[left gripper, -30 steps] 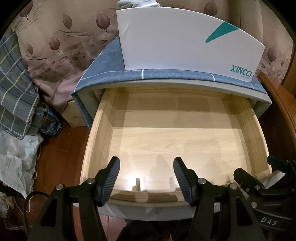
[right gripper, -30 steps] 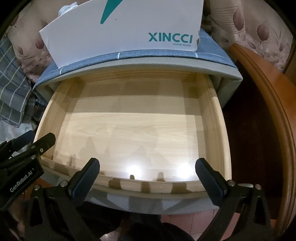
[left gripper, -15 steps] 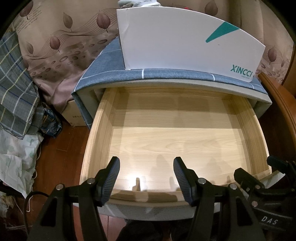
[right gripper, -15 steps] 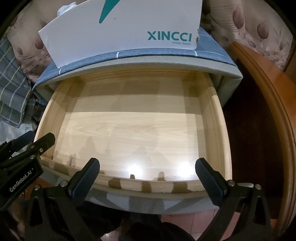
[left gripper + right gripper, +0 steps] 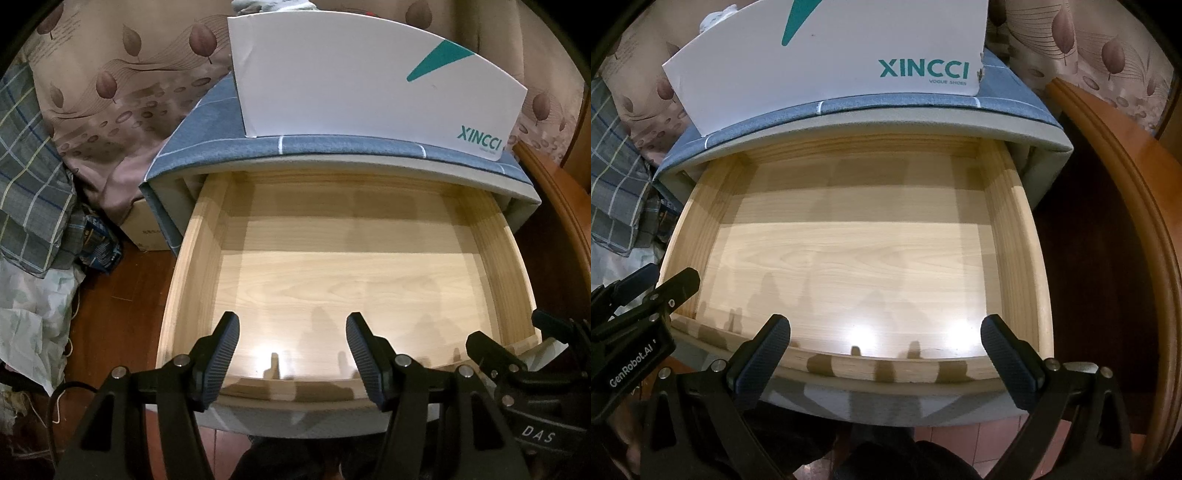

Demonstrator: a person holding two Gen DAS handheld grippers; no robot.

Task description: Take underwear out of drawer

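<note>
Plainly, the drawer (image 5: 354, 280) stands pulled out, showing only bare pale wood; no underwear can be made out in either view. Over its front edge the left claw (image 5: 290, 354) hangs with jaws partly apart, gripping nothing. Beside it the right claw (image 5: 884, 350) gapes wide, likewise unladen. Behind the drawer sits a white shoebox (image 5: 827, 62).

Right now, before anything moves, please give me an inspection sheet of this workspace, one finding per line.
Surface: pale wooden drawer, pulled open, bare bottom.
Job's things: underwear, nothing seen.
Clutter: white XINCCI cardboard box on the blue-grey fabric cabinet top; plaid cloth and crumpled white sheet on the floor.
Grippers: left hand-held gripper and right hand-held gripper, both open, empty, over the drawer front.
Cables: thin black cable at lower left.
Surroundings: leaf-patterned curtain, brown wooden frame.
</note>
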